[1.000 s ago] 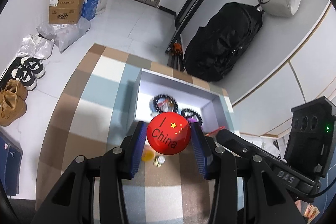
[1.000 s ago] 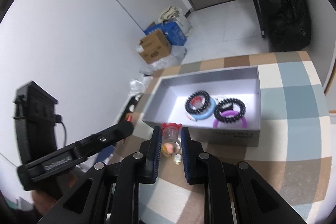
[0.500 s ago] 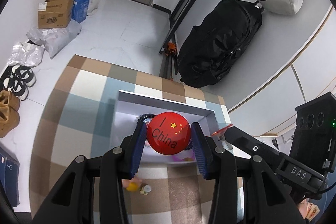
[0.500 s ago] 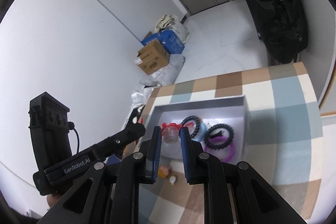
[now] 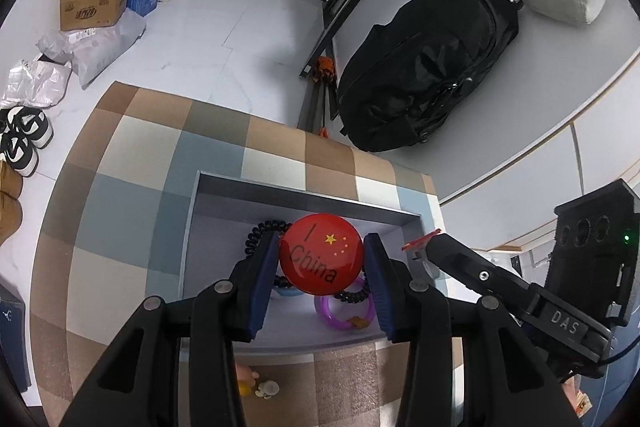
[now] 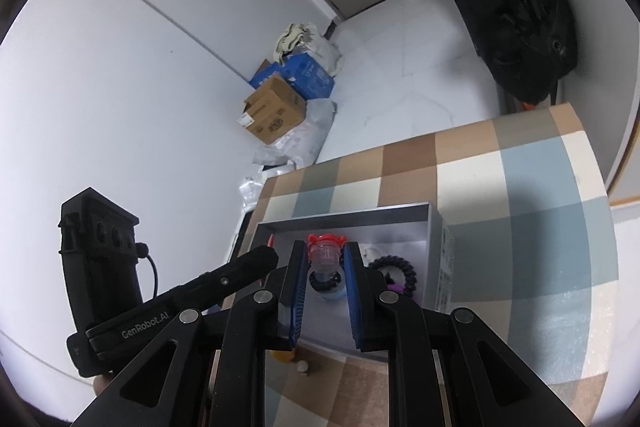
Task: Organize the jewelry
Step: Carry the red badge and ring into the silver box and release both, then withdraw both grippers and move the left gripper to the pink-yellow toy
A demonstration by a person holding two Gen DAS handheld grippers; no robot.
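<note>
Checked worktop (image 5: 132,155) bore a grey box (image 5: 192,227), left tongs (image 5: 322,263) gripped a red badge (image 5: 322,261), right tongs (image 6: 326,259) gripped a small clear bottle (image 6: 325,255), cardboard box (image 5: 94,1) and black bag (image 5: 432,67) sat on pale floor (image 5: 240,27).

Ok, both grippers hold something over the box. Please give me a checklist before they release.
1. Left gripper shut on red badge: ok.
2. Right gripper shut on small clear piece with red top: ok.
3. Badge over the box: ok.
4. Clear piece over the box: ok.
5. Free floor under each item: not ok, black coil bands and purple ring lie below.
6. Height above the box floor: cannot tell.
</note>
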